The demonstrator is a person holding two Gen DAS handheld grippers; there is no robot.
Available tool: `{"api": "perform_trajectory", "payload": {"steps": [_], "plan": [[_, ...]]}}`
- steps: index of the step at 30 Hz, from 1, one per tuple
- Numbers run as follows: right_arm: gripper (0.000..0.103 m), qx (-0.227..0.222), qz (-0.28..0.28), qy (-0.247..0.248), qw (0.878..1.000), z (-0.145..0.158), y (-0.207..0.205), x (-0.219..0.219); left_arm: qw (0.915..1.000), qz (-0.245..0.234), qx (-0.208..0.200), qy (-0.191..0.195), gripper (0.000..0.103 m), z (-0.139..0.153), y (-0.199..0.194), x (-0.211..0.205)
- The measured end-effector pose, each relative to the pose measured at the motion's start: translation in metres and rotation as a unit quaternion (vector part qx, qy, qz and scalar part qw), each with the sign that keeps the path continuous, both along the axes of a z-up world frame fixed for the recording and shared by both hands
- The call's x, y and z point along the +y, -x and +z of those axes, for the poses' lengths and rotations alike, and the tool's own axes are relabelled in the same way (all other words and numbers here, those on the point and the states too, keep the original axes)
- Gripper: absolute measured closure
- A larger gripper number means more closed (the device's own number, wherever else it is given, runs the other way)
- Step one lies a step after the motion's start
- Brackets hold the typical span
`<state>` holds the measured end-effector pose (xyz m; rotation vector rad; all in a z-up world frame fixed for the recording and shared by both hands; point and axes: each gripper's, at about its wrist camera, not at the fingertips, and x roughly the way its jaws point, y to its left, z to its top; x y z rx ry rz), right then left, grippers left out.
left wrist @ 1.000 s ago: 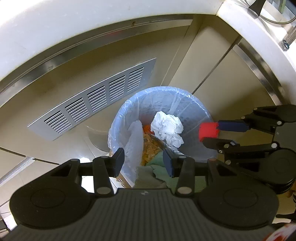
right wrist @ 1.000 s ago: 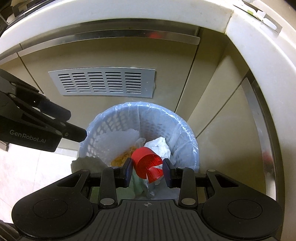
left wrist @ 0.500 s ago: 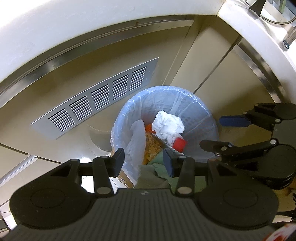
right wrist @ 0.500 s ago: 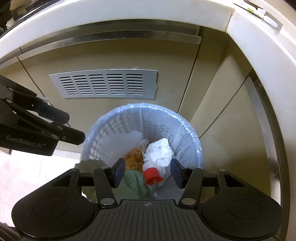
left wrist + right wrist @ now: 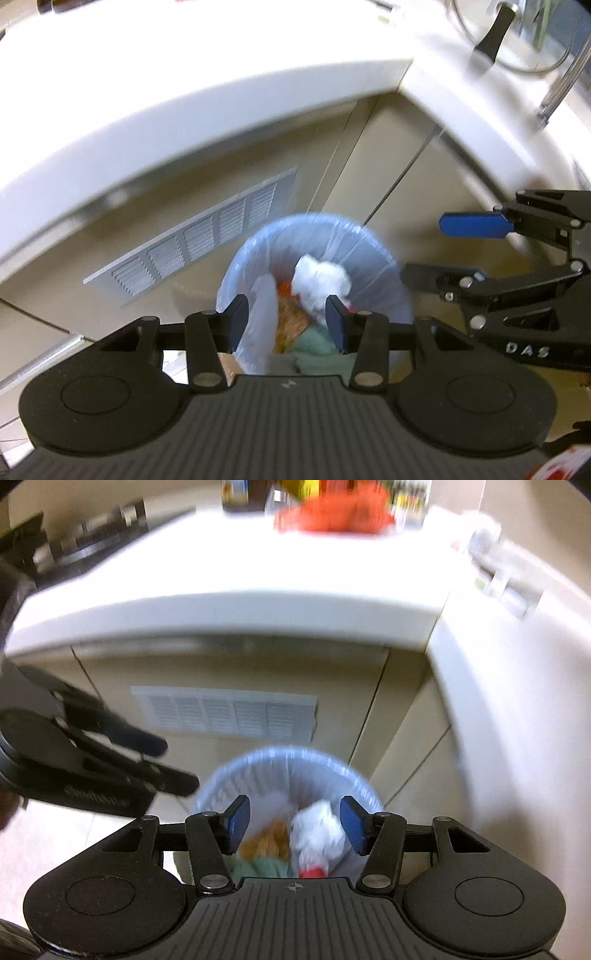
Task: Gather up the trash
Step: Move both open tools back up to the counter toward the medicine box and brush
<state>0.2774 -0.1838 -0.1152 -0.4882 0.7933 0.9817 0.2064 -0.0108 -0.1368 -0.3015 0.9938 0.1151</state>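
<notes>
Beneath counter edge (image 5: 221,609): bin (image 5: 258,771); both grippers' fingers apart, empty above rim.

Lined waste basket (image 5: 354,779) on floor (image 5: 48,317); white counter (image 5: 258,576) bears blurred, perhaps orange, wrapper (image 5: 332,515).

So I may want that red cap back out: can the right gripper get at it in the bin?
Probably yes: the right gripper is open and empty above the bin, and the red cap lies uncovered on top.
</notes>
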Motion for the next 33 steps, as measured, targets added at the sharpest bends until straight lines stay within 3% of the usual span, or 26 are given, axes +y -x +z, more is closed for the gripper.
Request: {"api": "perform_trajectory", "payload": {"steps": [8, 15, 22, 33], "plan": [[0.049, -0.063, -0.028, -0.076, 0.995, 0.067, -0.017, -0.015, 0.9969, -0.005, -0.077, -0.014, 0.058, 0.055, -0.004, -0.005], [0.048, -0.083, -0.079, -0.099, 0.988, 0.092, -0.078, -0.016, 0.9910, 0.025, -0.126, -0.037, 0.054, 0.088, -0.026, 0.002], [0.037, -0.085, -0.092, -0.107, 0.986, 0.093, -0.145, -0.012, 0.9868, 0.073, -0.132, -0.061, 0.050, 0.101, -0.046, 0.016], [0.037, -0.078, -0.036, -0.076, 0.993, 0.063, -0.229, -0.001, 0.9820, 0.126, -0.111, -0.087, 0.047, 0.106, -0.061, 0.018]]}}
